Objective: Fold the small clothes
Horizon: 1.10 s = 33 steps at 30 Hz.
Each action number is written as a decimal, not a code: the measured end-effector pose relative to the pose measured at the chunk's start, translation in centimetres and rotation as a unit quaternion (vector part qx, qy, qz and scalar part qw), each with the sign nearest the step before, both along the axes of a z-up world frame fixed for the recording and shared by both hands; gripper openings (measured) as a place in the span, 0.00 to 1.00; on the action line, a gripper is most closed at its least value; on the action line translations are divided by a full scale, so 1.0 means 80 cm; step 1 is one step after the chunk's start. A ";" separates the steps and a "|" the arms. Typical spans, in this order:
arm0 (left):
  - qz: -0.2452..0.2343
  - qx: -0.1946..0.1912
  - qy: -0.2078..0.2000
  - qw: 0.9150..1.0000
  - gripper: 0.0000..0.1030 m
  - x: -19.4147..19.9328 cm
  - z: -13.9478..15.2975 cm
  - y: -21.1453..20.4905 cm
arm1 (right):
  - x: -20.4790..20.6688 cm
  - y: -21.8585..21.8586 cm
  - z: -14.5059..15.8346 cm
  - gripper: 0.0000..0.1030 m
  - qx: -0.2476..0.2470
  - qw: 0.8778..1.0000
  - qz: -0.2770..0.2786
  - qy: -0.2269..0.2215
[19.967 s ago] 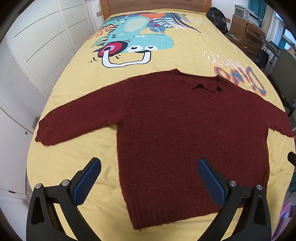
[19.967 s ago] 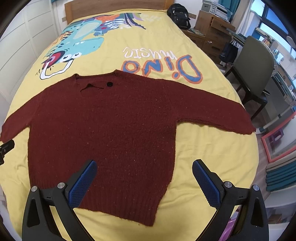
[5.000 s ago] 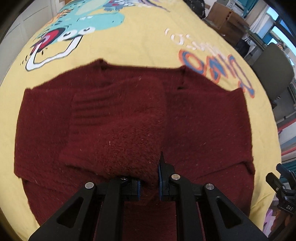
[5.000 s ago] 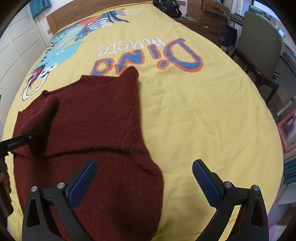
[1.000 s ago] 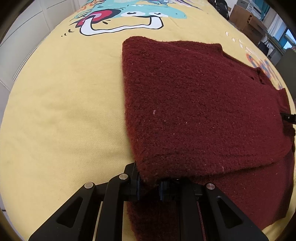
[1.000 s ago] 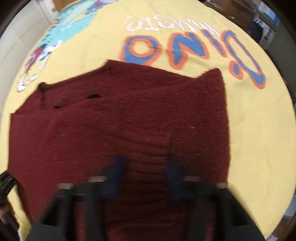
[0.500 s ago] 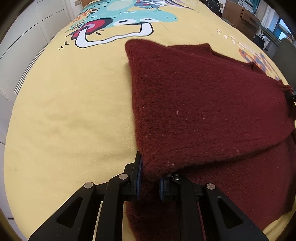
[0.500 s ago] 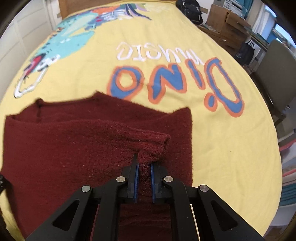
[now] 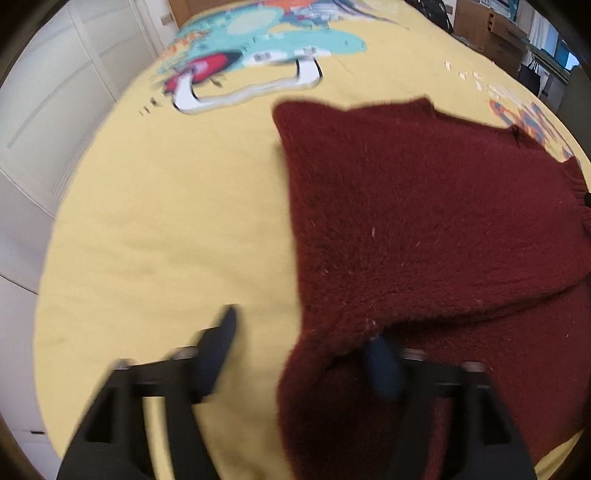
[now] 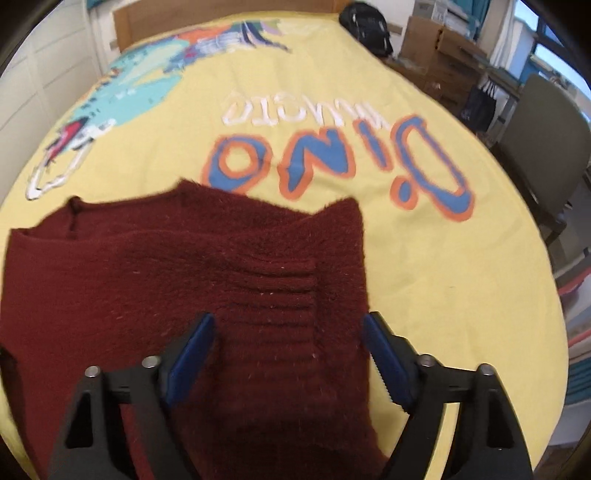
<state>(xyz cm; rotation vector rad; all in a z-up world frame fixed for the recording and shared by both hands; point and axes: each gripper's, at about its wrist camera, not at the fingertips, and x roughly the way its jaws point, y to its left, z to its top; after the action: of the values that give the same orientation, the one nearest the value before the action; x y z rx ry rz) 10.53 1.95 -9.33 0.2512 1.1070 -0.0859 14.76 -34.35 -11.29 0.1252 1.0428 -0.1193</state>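
A dark red knitted sweater lies on the yellow bed cover, sleeves folded in and its lower part folded up over the body. My left gripper is open at the sweater's near left corner; its right finger sits under the folded edge, its left finger over bare cover. In the right wrist view the sweater shows its ribbed hem on top. My right gripper is open and empty, its fingers astride the ribbed hem.
The yellow cover carries a dinosaur print and "Dino" lettering. White wardrobe doors stand on the left. A chair, a wooden dresser and a black bag stand on the right.
Both grippers have opened and let go of the folded sweater edge they held half a second ago. The fold now rests on the sweater body.
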 end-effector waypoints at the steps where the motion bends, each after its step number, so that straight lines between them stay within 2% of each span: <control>1: -0.003 -0.002 -0.004 1.000 0.87 -0.004 0.007 0.000 | -0.006 0.003 0.009 0.82 0.001 1.000 0.004 -0.008; 2: -0.008 -0.007 -0.009 1.000 0.92 -0.011 0.018 0.001 | -0.014 0.006 0.017 0.83 0.003 1.000 0.009 -0.018; 3: -0.009 -0.012 -0.013 1.000 0.99 -0.016 0.027 0.002 | -0.023 0.010 0.023 0.90 0.007 0.999 0.017 -0.030; 4: -0.007 -0.019 -0.018 1.000 0.99 -0.020 0.035 0.002 | -0.029 0.014 0.026 0.99 0.009 0.999 0.024 -0.040; 6: -0.009 -0.037 -0.028 0.999 0.99 -0.024 0.048 -0.003 | -0.041 0.030 0.029 0.99 0.008 0.998 0.037 -0.055; 10: -0.037 -0.070 -0.035 0.996 0.99 -0.019 0.062 -0.045 | -0.052 0.063 0.020 1.00 0.016 0.997 0.051 -0.059; 14: -0.053 -0.082 -0.034 0.995 0.99 0.000 0.047 -0.102 | -0.050 0.097 0.004 1.00 0.007 0.996 0.063 -0.062; 18: -0.044 -0.071 -0.022 0.996 0.99 0.016 0.006 -0.136 | -0.039 0.125 -0.030 0.99 -0.023 0.996 0.081 -0.038; 21: -0.037 -0.039 -0.008 0.999 0.99 0.030 -0.026 -0.126 | -0.034 0.114 -0.050 0.99 -0.034 0.996 0.076 -0.030; 24: -0.032 -0.032 -0.013 0.999 0.99 0.030 -0.036 -0.101 | -0.036 0.095 -0.056 0.99 -0.041 0.996 0.076 -0.031; 29: -0.030 -0.048 -0.015 0.998 0.99 0.032 -0.039 -0.071 | -0.040 0.061 -0.060 0.99 -0.046 0.997 0.054 -0.026; 33: -0.025 -0.052 -0.013 0.998 0.99 0.035 -0.040 -0.072 | -0.042 0.048 -0.071 0.99 -0.022 0.999 0.043 -0.023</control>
<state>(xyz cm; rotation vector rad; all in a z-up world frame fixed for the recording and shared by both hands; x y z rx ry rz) 13.35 -3.79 -12.53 0.1860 1.0672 -0.1849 11.40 -30.51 -16.98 0.0441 0.9980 -0.0613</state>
